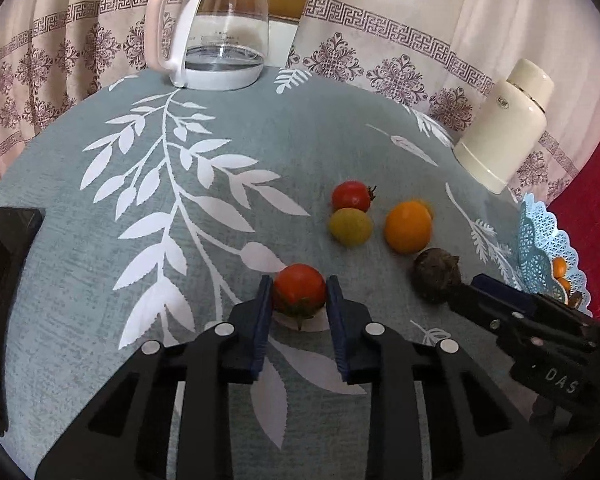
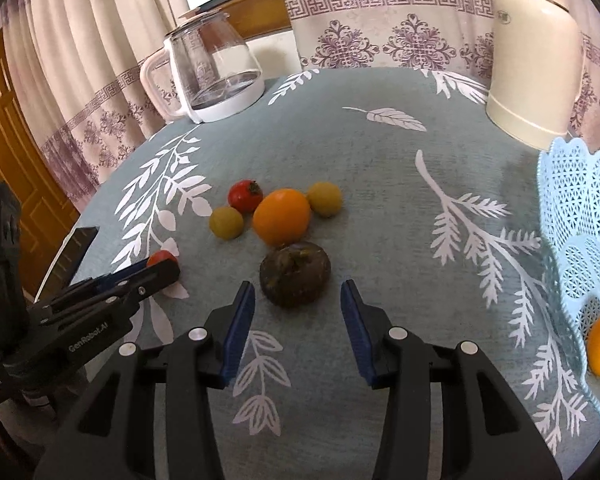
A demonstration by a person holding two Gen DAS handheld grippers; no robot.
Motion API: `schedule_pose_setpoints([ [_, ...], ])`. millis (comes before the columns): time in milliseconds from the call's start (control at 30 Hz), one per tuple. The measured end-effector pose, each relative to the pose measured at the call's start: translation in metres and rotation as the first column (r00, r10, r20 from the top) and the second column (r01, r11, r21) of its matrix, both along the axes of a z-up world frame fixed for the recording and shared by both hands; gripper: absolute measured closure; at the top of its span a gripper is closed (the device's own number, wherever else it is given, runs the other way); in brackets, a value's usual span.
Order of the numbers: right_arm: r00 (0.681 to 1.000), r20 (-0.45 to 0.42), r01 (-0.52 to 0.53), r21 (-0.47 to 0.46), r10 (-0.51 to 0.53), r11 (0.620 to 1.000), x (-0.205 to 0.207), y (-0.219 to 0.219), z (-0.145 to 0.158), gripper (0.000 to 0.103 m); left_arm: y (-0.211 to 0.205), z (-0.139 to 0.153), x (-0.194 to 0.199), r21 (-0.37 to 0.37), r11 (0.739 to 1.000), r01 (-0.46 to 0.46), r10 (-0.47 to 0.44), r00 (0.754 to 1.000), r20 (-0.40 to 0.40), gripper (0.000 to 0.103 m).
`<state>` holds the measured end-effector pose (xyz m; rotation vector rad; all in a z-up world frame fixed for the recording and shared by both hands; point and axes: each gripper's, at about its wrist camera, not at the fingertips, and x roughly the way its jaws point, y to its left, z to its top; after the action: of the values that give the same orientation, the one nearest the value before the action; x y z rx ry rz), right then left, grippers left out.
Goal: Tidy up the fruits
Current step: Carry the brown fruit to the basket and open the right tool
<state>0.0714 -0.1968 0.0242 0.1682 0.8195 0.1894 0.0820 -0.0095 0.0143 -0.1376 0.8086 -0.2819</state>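
Left gripper (image 1: 299,294), left wrist view: jaws closed against both sides of a red tomato (image 1: 299,289) resting on the tablecloth (image 1: 100,272). Right gripper (image 2: 297,295), right wrist view: jaws apart, dark fruit (image 2: 295,273) just ahead; basket (image 2: 576,216) at right.

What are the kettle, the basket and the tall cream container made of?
Clear jug kettle: likely glass, see-through with glints; handle and base glossy white plastic.
Pale blue lattice basket: apparently moulded plastic, perforated, scalloped rim.
Tall cream container: smooth, slightly glossy; plastic or enamelled metal, unclear.
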Motion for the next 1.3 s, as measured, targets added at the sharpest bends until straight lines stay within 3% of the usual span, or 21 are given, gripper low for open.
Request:
schedule_pose_setpoints([
  [167,1.0,-0.008,-0.011,-0.009,0.011,1.0,0.007,0.005,-0.001,0.044,0.001,0.009,-0.008,-0.018,1.0,-0.001,0.002,0.998,0.058,0.076],
  [433,0.999,-0.049,0.003,-0.046,-0.005,0.999,0.031,0.011,-0.01,0.04,0.009,0.015,-0.008,-0.037,0.999,-0.039,0.042,0.996,0.083,0.076],
  [500,0.999,-0.046,-0.003,-0.065,0.0,0.998,0.032,0.015,-0.01,0.042,0.009,0.015,-0.009,-0.036,0.998,-0.042,0.045,0.995,0.085,0.076],
  [633,0.999,-0.041,-0.004,-0.12,0.0,0.993,0.031,0.021,-0.011,0.058,0.008,0.015,-0.01,-0.034,0.999,-0.04,0.043,0.995,0.09,0.076],
  [1300,0.993,0.077,0.091,-0.068,-0.086,0.993,-0.023,-0.012,0.03,0.058,0.008,0.015,-0.011,-0.03,0.999,-0.034,0.036,0.995,0.097,0.075],
])
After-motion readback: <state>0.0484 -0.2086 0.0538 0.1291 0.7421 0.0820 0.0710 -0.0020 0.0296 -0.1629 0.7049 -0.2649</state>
